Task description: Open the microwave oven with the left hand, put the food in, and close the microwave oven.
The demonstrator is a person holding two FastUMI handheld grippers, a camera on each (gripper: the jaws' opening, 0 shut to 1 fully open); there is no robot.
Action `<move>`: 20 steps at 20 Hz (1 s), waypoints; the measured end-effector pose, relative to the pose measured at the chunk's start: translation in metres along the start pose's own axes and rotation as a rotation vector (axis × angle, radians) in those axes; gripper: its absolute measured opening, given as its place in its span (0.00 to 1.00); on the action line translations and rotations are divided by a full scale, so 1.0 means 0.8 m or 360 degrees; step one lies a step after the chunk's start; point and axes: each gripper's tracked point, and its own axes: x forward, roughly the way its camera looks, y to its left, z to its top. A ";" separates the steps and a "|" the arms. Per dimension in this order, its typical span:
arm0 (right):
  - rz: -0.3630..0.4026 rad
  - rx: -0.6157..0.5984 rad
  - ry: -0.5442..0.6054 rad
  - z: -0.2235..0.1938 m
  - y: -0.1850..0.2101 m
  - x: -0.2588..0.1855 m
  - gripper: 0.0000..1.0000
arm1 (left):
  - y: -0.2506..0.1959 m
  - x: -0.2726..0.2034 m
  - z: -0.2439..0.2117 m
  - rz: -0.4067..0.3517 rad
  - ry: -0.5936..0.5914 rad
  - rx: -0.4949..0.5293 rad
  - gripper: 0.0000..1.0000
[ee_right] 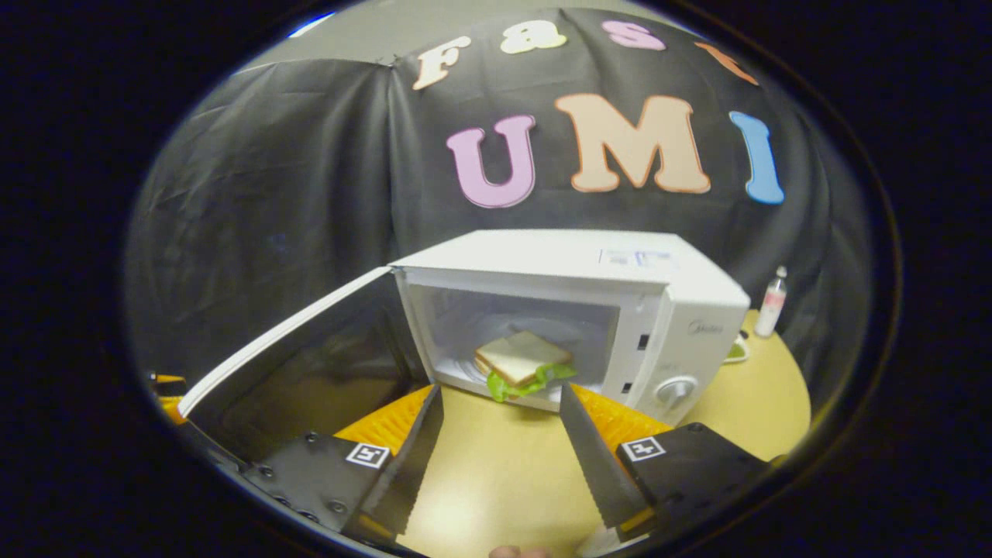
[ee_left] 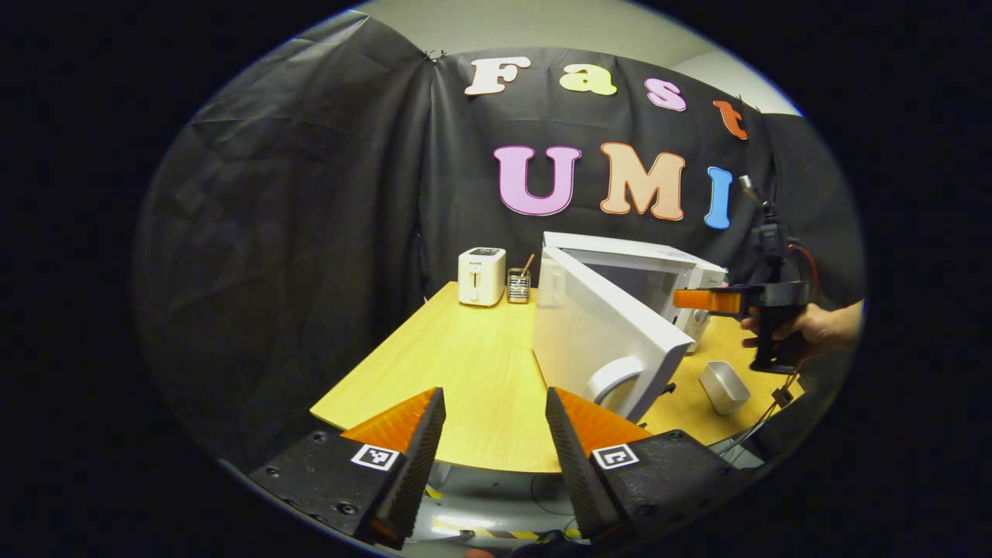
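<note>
A white microwave oven [ee_right: 682, 310] stands on the wooden table with its door [ee_right: 310, 349] swung wide to the left. A sandwich [ee_right: 521, 363] with lettuce lies inside the cavity near the front. My right gripper [ee_right: 500, 403] is open in front of the cavity, nothing between its fingers. In the left gripper view the microwave [ee_left: 659, 271] is seen from the side, its door [ee_left: 604, 333] with a round handle [ee_left: 612, 380] sticking out toward me. My left gripper [ee_left: 496, 407] is open, back from the table's near edge, left of the door. The right gripper [ee_left: 705, 301] is held by a hand by the oven.
A white toaster [ee_left: 481, 276] and a small holder with sticks [ee_left: 518, 284] stand at the table's far end. A metal tin [ee_left: 724, 386] lies on the table [ee_left: 457, 364] near the door. A small bottle [ee_right: 771, 301] stands right of the microwave.
</note>
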 end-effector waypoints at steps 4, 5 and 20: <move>0.0011 0.0047 -0.0077 0.046 -0.001 -0.046 0.84 | 0.027 0.021 -0.008 0.0144 0.0033 0.0152 0.00; -0.0001 0.0060 -0.0092 0.057 -0.006 -0.054 0.84 | 0.012 0.024 -0.011 0.0080 0.0042 0.0139 0.00; -0.0193 0.0211 -0.0185 0.100 -0.063 -0.119 0.84 | -0.076 0.081 -0.059 -0.0222 0.0192 0.0445 0.00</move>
